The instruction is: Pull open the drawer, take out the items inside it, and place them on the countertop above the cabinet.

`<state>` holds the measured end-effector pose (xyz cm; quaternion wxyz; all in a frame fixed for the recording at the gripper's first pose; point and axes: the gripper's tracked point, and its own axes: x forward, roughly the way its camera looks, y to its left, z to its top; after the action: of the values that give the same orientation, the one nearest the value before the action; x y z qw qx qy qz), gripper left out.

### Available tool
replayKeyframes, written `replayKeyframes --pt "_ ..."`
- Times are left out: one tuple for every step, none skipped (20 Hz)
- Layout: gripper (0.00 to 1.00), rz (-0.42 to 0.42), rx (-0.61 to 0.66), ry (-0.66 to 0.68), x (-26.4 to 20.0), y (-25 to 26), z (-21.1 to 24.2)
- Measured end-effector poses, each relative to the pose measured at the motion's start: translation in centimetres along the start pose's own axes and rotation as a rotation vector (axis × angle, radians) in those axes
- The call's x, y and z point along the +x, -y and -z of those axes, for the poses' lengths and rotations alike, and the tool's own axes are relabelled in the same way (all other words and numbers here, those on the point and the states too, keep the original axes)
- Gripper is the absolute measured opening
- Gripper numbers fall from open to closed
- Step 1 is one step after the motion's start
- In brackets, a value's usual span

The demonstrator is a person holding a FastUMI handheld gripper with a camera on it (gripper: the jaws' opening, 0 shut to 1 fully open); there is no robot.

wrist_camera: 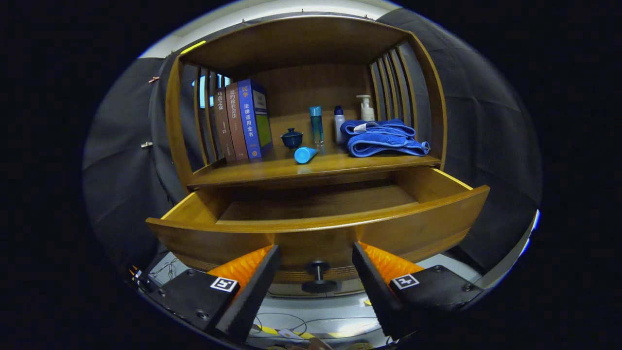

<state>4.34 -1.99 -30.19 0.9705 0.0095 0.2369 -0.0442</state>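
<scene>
You are holding the gripper point(316, 272) low in front of the drawer point(318, 221), its fingers point(252, 287) spread wide and gripping nothing. The drawer's knob point(318, 273) is sitting in the gap between them, touching neither.

The drawer is standing pulled out toward you, its long axis running left to right along the cabinet point(306, 97), its front panel facing you. What shows of its floor is bare wood; the front panel is hiding the strip nearest you, so you cannot tell what is lying there.

Just above the drawer, the countertop point(291, 170) is carrying things from left to right. At its left edge three books point(243, 121) are standing upright, spines facing you. Right of them a small dark blue lidded cup point(292, 138) is sitting. Near the front edge a light blue tube point(305, 154) is lying on its side, its round end pointing toward you and slightly left. Behind it a tall teal bottle point(316, 124) is standing, then a white bottle with a blue cap point(339, 124), then a white pump bottle point(367, 108) toward the back right corner. A folded blue towel point(384, 138) is lying at the right edge, in front of the pump bottle.
</scene>
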Motion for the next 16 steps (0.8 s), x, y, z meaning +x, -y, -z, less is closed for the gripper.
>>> replayKeyframes --pt "0.99 -0.001 -0.004 0.002 0.8 0.1 -0.3" --pt "0.99 -0.002 -0.007 0.002 1.2 0.1 -0.6" --pt "0.99 -0.003 -0.009 0.003 1.8 0.1 -0.8" --pt "0.99 -0.004 -0.009 0.003 2.5 0.0 -1.0" --pt "0.99 -0.004 -0.008 0.003 3.1 0.1 -1.2" --pt "0.99 -0.006 -0.005 0.004 3.7 0.1 -1.3" --pt "0.99 -0.008 -0.005 0.005 4.3 0.0 -1.5" --pt "0.99 -0.008 -0.007 0.008 4.8 0.1 -1.7" --pt "0.99 -0.008 -0.009 0.008 5.3 0.1 -1.9" --pt "0.99 -0.009 -0.009 0.009 5.9 0.0 -2.1" --pt "0.99 -0.009 -0.009 0.009 6.4 0.0 -2.3" --pt "0.99 -0.010 -0.009 0.008 6.9 -0.1 -2.5" --pt "0.99 -0.010 -0.009 0.008 7.4 0.0 -2.7" --pt "0.99 -0.010 -0.008 0.008 7.8 -0.1 -2.8" --pt "0.99 -0.011 -0.008 0.007 8.2 -0.1 -2.9" --pt "0.99 -0.011 -0.009 0.008 8.5 -0.1 -3.1"
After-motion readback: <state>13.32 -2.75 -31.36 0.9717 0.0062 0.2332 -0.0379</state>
